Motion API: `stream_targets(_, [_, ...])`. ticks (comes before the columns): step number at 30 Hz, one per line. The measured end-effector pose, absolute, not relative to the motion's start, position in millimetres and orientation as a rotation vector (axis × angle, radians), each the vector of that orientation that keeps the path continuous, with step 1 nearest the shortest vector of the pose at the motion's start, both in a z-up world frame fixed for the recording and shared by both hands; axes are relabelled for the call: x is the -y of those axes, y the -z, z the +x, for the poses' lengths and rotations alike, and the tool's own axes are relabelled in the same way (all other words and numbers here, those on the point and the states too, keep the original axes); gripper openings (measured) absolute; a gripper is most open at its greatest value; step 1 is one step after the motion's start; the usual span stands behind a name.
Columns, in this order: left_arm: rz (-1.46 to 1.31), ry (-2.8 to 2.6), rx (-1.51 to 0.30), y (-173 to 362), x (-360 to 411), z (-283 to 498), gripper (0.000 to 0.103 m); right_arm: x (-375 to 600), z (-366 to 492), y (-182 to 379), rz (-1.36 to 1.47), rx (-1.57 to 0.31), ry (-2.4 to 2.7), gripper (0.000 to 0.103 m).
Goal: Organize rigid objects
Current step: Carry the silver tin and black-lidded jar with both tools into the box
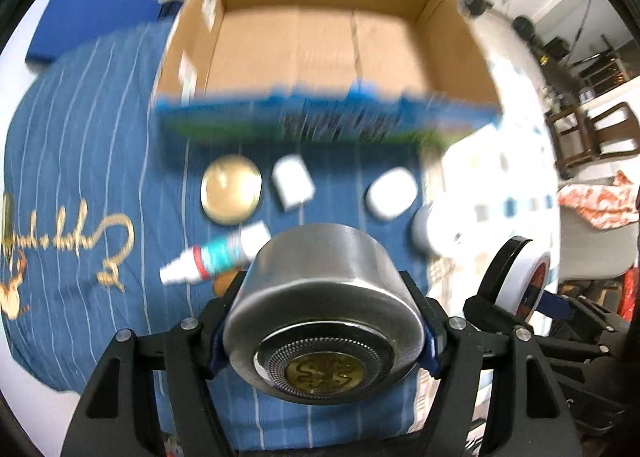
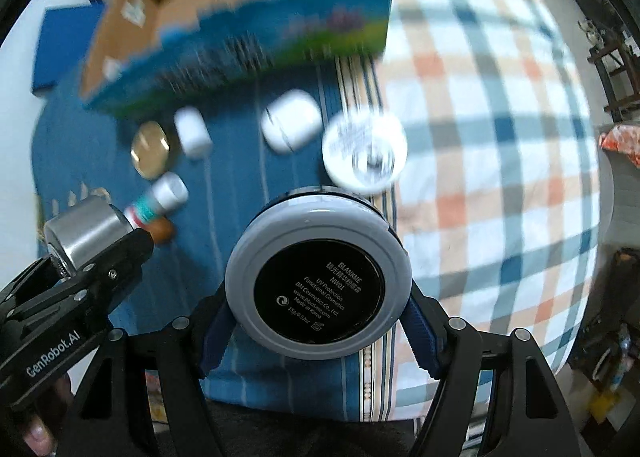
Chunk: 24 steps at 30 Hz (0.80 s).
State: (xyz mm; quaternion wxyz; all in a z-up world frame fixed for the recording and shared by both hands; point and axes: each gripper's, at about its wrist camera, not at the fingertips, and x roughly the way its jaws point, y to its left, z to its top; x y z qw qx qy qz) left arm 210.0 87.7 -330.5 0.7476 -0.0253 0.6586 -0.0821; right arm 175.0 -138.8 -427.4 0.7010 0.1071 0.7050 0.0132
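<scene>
My left gripper (image 1: 324, 309) is shut on a round silver metal tin (image 1: 324, 321), held above the blue cloth; it also shows in the right wrist view (image 2: 86, 231). My right gripper (image 2: 318, 289) is shut on a grey round cosmetic compact (image 2: 318, 285) with a black label; it shows edge-on in the left wrist view (image 1: 520, 277). An open, empty cardboard box (image 1: 320, 53) with a blue printed front stands beyond both; it also shows in the right wrist view (image 2: 240, 17).
On the blue striped cloth (image 1: 80, 137) lie a gold round tin (image 1: 231, 188), a small white box (image 1: 293, 181), a white case (image 1: 391, 193), a white-capped teal bottle (image 1: 218, 257), a small brown object (image 2: 162, 231) and a white round jar (image 2: 364, 149). Plaid cloth (image 2: 500, 137) lies right.
</scene>
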Motion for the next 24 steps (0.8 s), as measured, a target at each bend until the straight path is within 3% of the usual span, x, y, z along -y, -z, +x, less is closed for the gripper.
stream_targets(12, [-0.033,0.220,-1.276,263.9,-57.1,315.1,0.069,147.6,266.7,333.2,0.242,-1.362,-0.074,0.076])
stream_targets(17, [-0.072,0.231,-1.306,271.1,-53.4,365.9,0.069,139.2,318.7,333.5,0.229,-1.347,-0.085,0.076])
stream_targets(24, [-0.098,0.217,-1.408,324.9,-45.8,441.3,0.069,135.4,413.2,371.4,0.187,-1.377,-0.072,0.076])
